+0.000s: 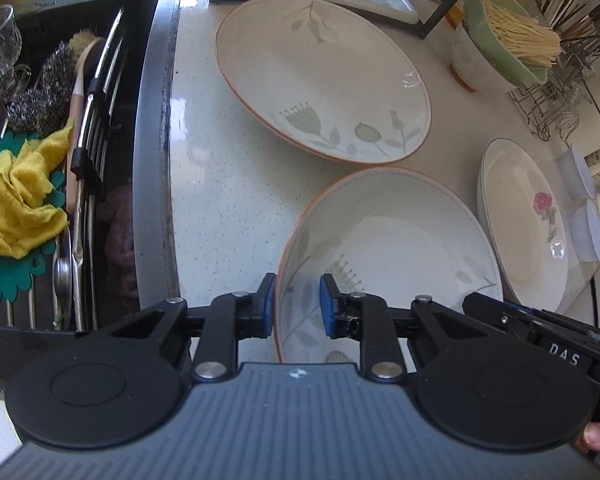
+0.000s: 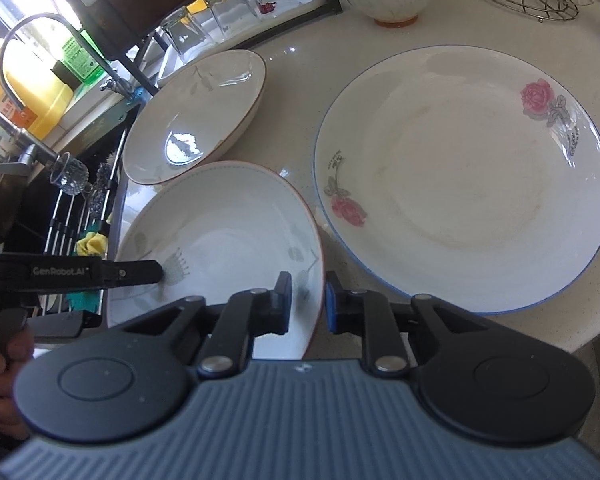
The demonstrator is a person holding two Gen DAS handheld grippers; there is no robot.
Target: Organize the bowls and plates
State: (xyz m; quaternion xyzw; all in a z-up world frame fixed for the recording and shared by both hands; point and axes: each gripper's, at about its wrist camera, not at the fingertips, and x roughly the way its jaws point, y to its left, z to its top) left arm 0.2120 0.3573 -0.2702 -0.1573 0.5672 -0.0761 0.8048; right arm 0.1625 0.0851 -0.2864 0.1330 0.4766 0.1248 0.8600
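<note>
- My left gripper (image 1: 298,304) straddles the near bowl's (image 1: 388,248) left rim, fingers apart, seemingly not yet pinching.
- My right gripper (image 2: 308,304) brackets that bowl's right rim, likewise apart.
- Beyond lie a second leaf-patterned bowl (image 1: 324,76) and the rose plate (image 2: 464,176) on the counter (image 1: 220,200).

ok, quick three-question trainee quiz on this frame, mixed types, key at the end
1. True or false: the rose plate is stacked on the near leaf-pattern plate.
2. The left gripper and right gripper both straddle the rim of: A) near leaf-pattern plate B) far leaf-pattern plate C) rose plate.
3. Fill in: the yellow cloth lies in the ____.
Key: 1 false; 2 A; 3 sink.
</note>
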